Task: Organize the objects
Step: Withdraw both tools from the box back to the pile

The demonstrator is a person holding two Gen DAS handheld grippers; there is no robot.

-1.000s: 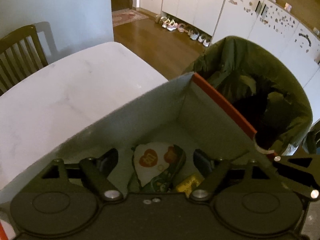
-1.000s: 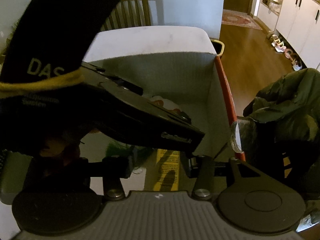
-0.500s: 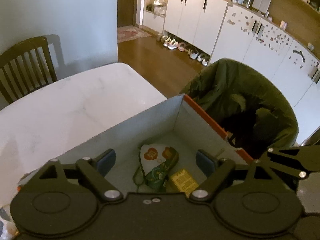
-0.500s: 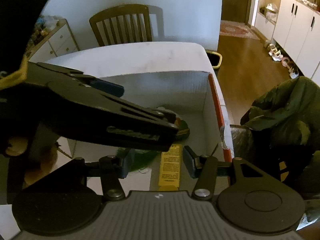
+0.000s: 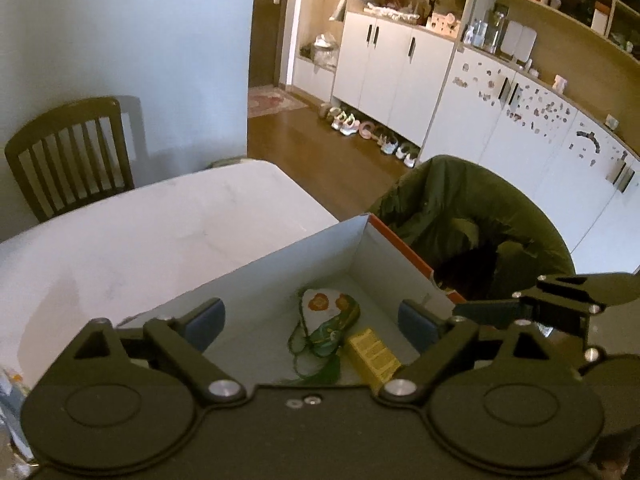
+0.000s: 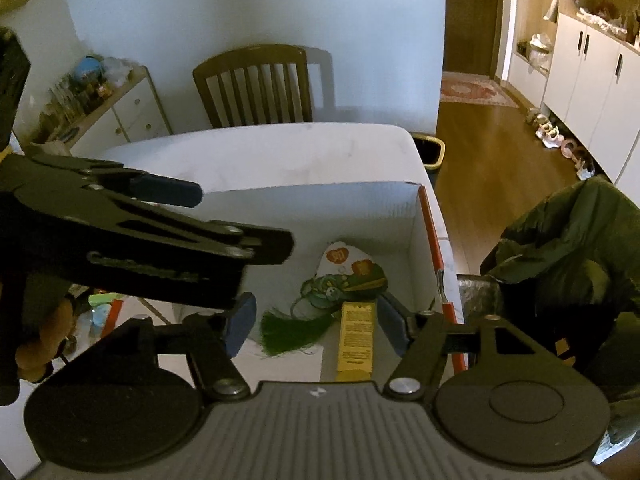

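While both grippers are hovering above it, an open cardboard box (image 5: 280,272) with pale inner walls and an orange-red outer edge is sitting on a white table (image 5: 140,232), and it is holding two things on its floor. One is a flat, leaf-shaped charm (image 6: 352,276), white at its rounded upper end with two orange heart-like patches, turning green with printed figures lower down; a thin green cord is looping off it and ending in a bushy green tassel (image 6: 292,330) that is lying spread out toward the near side. Just beside the charm, seemingly touching its lower edge, a small yellow carton (image 6: 356,340) with dark printed text is lying flat, its long side running toward the camera in the right wrist view. The left gripper (image 5: 312,318) is standing with its blue-padded jaws spread wide, having just been opening, with nothing between the pads; the charm and carton are showing well below the gap. The right gripper (image 6: 316,324) is likewise holding its jaws apart, having just been opening, gripping nothing, the carton and tassel lying underneath. In the right wrist view the left gripper's dark frame is crossing the left side, with a person's hand (image 6: 44,340) partly showing beneath it. Beside the box, past the table's edge, a dark green jacket (image 5: 480,232) is draping over something.
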